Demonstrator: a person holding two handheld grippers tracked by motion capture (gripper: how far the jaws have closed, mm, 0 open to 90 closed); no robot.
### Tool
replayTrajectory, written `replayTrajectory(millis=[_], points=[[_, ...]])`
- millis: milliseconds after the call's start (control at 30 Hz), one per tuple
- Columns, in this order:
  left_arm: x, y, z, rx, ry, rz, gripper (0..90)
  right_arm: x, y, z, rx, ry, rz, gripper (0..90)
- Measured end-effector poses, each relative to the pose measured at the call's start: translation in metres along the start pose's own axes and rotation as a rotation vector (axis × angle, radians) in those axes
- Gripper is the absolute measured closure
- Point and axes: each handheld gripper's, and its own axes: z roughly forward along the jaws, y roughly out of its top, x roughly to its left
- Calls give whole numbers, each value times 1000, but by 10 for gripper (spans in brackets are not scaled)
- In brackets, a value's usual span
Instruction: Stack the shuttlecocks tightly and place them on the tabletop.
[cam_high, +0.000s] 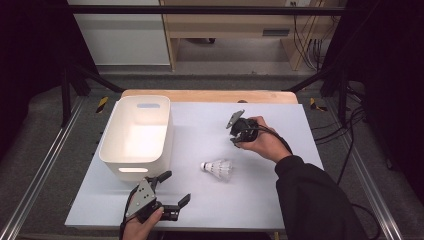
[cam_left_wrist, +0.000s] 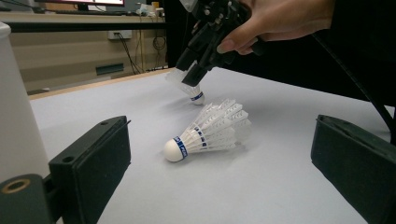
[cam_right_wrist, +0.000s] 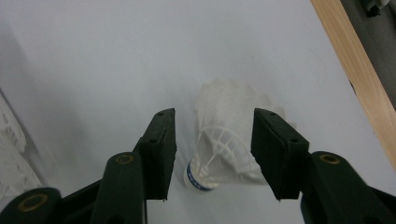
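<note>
White table (cam_high: 260, 200), white bin (cam_high: 136, 134) holding nothing visible, right gripper (cam_right_wrist: 212, 140) jaws straddling a shuttlecock (cam_right_wrist: 224, 140), left gripper (cam_high: 172, 192) jaws released.

the high view looks forward and down on the table (cam_high: 250, 200) from above the person's side. the left gripper view sits low near the tabletop, facing level across it at a shuttlecock (cam_left_wrist: 208, 131) close by. the right gripper view looks steeply down, very near a second shuttlecock (cam_right_wrist: 224, 140), which the left gripper view shares farther off.
</note>
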Motion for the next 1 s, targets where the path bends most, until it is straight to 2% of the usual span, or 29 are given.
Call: replayTrajectory(millis=[133,300,800,1000], points=[[0,0,0,3,1,3,47,-3,-12,-4,19,-2,24,565],[0,-1,1,5,2,-1,48,-5,-25,-7,15,7,54,643],[1,0,0,2,7,-2,49,2,-47,-11,26,45,125,853],[2,0,-1,-3,8,-9,50,2,-58,-14,-15,60,187,879]])
